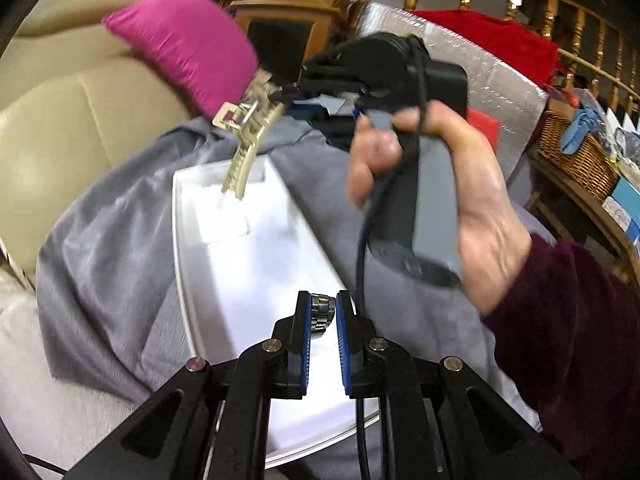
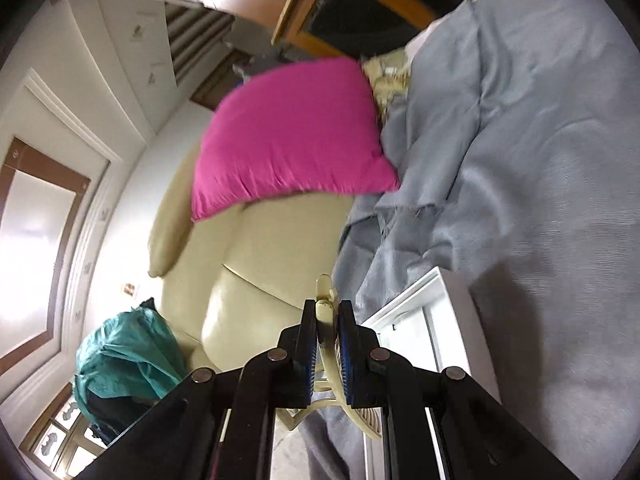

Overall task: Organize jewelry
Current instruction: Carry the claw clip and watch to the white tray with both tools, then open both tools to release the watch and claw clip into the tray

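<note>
My left gripper [image 1: 323, 305] is shut on a silver metal-link band [image 1: 322, 316], just above the near end of a white tray [image 1: 224, 264] that lies on a grey blanket. In the left wrist view, a hand [image 1: 472, 200] holds my right gripper [image 1: 280, 94] over the tray's far end. It is shut on a cream toothed hair claw [image 1: 244, 140], which hangs down towards the tray. In the right wrist view the same claw [image 2: 325, 312] sits pinched between the blue pads of my right gripper [image 2: 327, 314], with the tray's corner [image 2: 416, 300] to the right.
The grey blanket [image 1: 112, 240] covers a beige sofa [image 1: 52, 128] with a pink cushion [image 1: 188, 44] behind the tray. A wicker basket [image 1: 576, 148] and a wooden railing stand at the right. A teal bag [image 2: 124, 356] lies beside the sofa.
</note>
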Demonstrator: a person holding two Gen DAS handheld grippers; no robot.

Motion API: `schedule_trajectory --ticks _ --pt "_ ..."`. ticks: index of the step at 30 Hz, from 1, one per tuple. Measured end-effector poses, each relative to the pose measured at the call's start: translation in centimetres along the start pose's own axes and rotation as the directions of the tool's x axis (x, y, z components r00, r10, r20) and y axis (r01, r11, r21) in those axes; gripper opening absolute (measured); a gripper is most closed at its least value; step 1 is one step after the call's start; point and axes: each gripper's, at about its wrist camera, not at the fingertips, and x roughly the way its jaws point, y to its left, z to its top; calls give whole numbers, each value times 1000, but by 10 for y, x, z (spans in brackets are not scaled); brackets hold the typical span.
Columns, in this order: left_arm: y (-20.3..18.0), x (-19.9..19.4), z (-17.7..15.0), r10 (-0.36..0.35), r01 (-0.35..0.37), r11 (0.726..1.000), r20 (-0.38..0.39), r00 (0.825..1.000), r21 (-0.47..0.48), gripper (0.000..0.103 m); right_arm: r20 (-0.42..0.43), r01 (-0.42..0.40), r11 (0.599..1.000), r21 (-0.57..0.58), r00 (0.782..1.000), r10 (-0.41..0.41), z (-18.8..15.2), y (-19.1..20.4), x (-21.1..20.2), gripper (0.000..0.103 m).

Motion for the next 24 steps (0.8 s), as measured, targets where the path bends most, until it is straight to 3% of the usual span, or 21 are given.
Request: schedule_trajectory --ticks 5,8,17,22,24 --pt "18 16 0 30 -32 998 -58 998 -47 12 -139 24 1000 -19 990 -27 6 -14 51 11" --pt "28 23 1 45 -51 996 -83 996 -71 12 -179 41 999 -17 983 -43 3 -24 59 11" --pt "31 50 -5 57 -70 996 -186 981 -62 12 -217 71 998 2 974 -69 1 -40 76 11" --pt "29 58 -9 61 -79 995 -232 971 -69 12 -235 150 987 -60 959 -160 3 -36 88 15" --pt "31 57 -9 68 -87 993 -230 971 -75 13 -237 167 984 -68 955 -178 4 -36 88 37"
